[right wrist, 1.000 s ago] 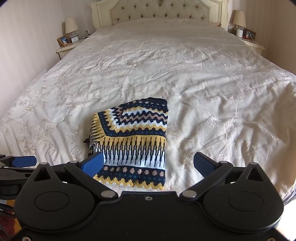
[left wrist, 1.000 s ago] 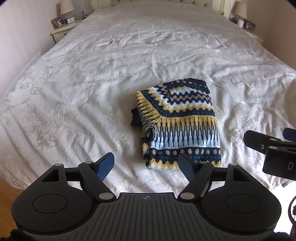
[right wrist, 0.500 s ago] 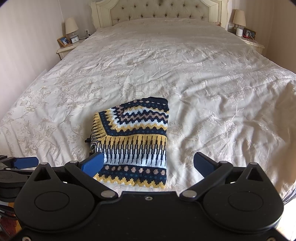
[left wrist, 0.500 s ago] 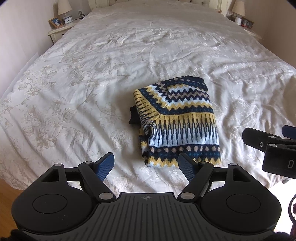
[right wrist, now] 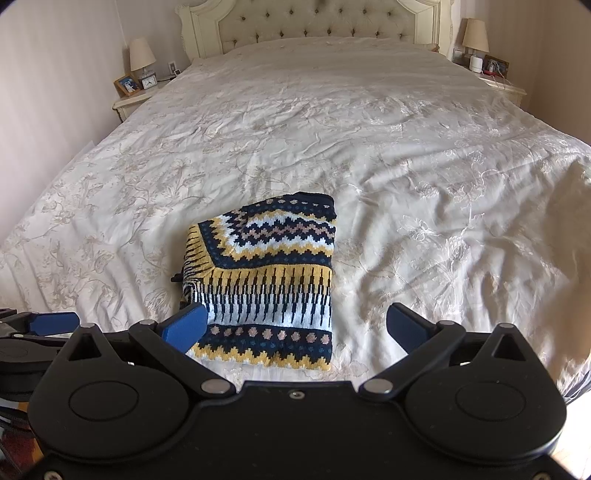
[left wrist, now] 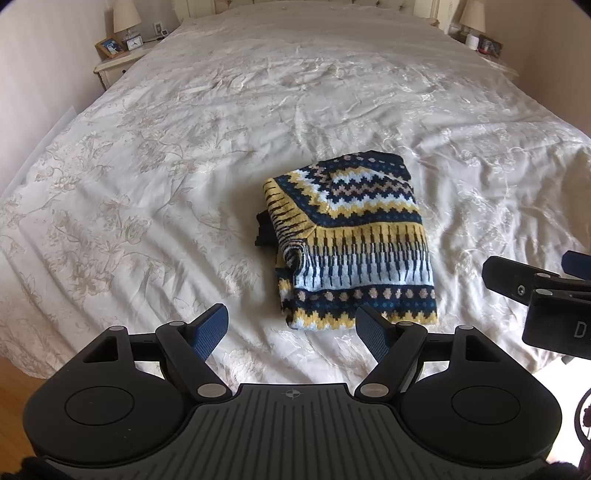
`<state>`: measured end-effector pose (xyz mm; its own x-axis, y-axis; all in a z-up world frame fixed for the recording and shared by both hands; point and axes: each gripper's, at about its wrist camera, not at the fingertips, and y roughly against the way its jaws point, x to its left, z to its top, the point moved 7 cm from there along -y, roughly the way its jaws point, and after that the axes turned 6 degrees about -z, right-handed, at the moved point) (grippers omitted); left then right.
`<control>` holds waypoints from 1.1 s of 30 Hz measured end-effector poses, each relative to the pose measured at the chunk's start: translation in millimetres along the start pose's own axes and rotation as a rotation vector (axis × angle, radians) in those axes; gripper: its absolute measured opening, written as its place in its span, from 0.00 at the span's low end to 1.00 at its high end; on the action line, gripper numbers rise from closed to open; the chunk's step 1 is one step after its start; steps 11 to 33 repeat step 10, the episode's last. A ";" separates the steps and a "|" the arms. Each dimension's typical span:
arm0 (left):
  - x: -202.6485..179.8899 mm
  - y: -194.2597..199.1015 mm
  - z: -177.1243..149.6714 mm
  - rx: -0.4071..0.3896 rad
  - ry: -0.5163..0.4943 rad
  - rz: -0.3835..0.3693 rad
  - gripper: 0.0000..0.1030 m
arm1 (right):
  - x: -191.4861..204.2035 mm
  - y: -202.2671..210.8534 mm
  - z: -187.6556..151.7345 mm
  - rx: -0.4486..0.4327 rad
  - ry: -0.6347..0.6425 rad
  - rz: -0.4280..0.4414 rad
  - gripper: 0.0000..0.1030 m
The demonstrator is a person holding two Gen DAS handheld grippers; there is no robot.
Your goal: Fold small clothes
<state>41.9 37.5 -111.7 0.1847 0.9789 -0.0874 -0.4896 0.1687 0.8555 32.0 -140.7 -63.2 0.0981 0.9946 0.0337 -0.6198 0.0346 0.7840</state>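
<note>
A patterned knit sweater (left wrist: 354,240) in navy, yellow and white lies folded into a neat rectangle on the bed near its foot; it also shows in the right wrist view (right wrist: 266,277). My left gripper (left wrist: 291,328) is open and empty, held above the bed's foot edge just short of the sweater. My right gripper (right wrist: 295,325) is open and empty, also just short of the sweater's near edge. The right gripper shows at the right edge of the left wrist view (left wrist: 546,288). A dark bit of fabric sticks out at the sweater's left side.
The bed (right wrist: 369,129) has a cream floral cover and a tufted headboard (right wrist: 314,22). Nightstands with lamps stand on both sides (right wrist: 136,88) (right wrist: 491,74). Wooden floor (left wrist: 14,384) shows at the lower left.
Both grippers have drawn back slightly and tilted up, so more of the headboard end shows. The sweater has not moved. Both stay open.
</note>
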 end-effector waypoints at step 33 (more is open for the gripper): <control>2.2 1.6 -0.5 0.008 0.009 -0.004 0.73 | 5.4 6.9 -3.0 0.001 -0.009 -0.002 1.00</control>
